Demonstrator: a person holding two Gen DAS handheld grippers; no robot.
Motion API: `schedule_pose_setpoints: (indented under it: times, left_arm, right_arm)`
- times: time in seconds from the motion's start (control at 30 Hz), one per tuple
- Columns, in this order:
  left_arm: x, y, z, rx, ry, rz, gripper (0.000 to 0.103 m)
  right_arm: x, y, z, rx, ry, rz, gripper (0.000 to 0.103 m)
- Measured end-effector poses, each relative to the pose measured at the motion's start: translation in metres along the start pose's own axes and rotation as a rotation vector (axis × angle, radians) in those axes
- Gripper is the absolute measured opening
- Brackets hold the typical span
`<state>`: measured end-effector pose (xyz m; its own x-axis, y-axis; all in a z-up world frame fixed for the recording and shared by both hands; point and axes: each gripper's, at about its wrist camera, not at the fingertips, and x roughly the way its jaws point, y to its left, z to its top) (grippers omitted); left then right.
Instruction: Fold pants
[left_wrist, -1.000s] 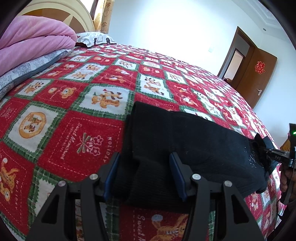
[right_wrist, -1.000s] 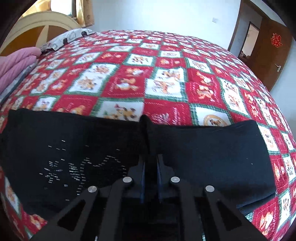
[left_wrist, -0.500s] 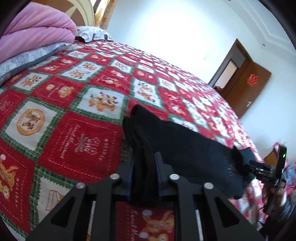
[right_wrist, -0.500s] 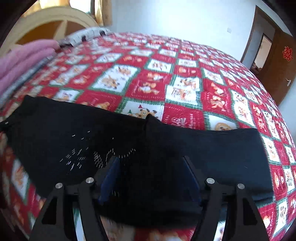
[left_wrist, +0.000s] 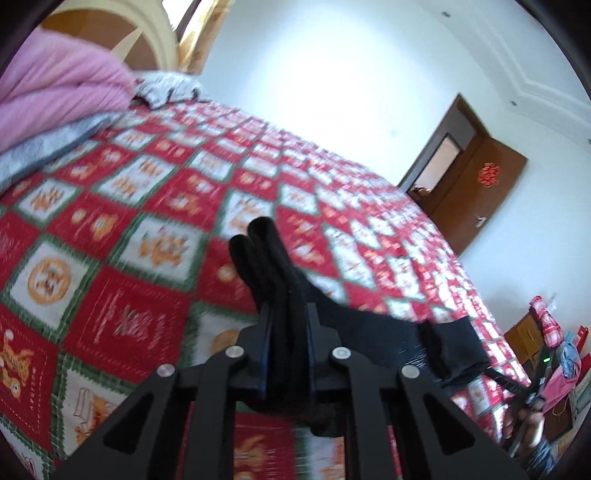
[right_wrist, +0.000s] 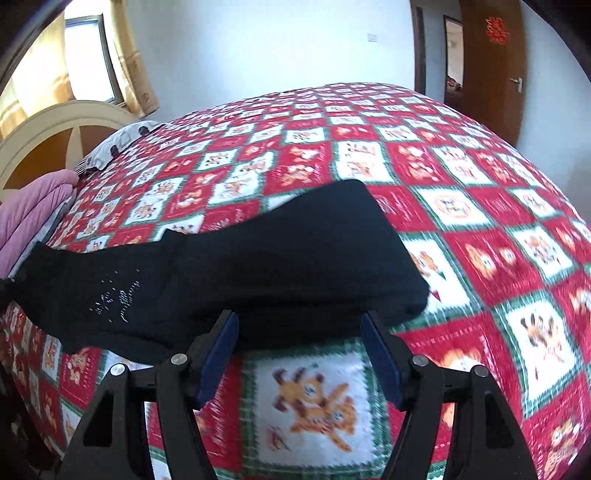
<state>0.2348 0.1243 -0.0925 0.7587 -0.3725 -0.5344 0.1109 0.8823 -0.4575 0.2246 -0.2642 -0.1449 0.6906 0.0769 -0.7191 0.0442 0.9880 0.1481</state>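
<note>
Nearest in the left wrist view, left hand-held gripper (left_wrist: 287, 325) pinched tight on a bunched fold of the black pants (left_wrist: 280, 280), fabric standing up between the jaws and poking out at 12 o'clock. From there, draped away toward 4 o'clock, lifted off the bed (left_wrist: 122, 240). Nearest in the right wrist view, right hand-held gripper (right_wrist: 300, 332) spread wide, nothing between the blue pads (right_wrist: 218, 354), tips just at the near edge of the pants (right_wrist: 258, 266). Beyond, spread flat across the red checked quilt from 9 o'clock to 3 o'clock. Farther, at 10 o'clock, pink blanket (right_wrist: 29, 218) and cream headboard (right_wrist: 55, 125); at 1 o'clock, brown door (right_wrist: 491, 66).
</note>
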Motion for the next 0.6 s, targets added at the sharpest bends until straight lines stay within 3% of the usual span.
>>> schedule_pose_setpoints:
  times: [0.3, 0.43, 0.6]
  left_arm:
    - [-0.006, -0.123, 0.039, 0.176, -0.061, -0.156, 0.015]
    - [0.017, -0.19, 0.047, 0.271, -0.018, -0.221, 0.015]
    - [0.058, -0.264, 0.03, 0.39, 0.061, -0.281, 0.015]
  right_arm:
    - [-0.005, -0.014, -0.006, 0.036, -0.057, 0.023, 0.07]
    - [-0.009, -0.03, -0.008, 0.073, -0.079, 0.02, 0.07]
    - [-0.013, -0.055, -0.013, 0.138, -0.103, 0.014, 0.07]
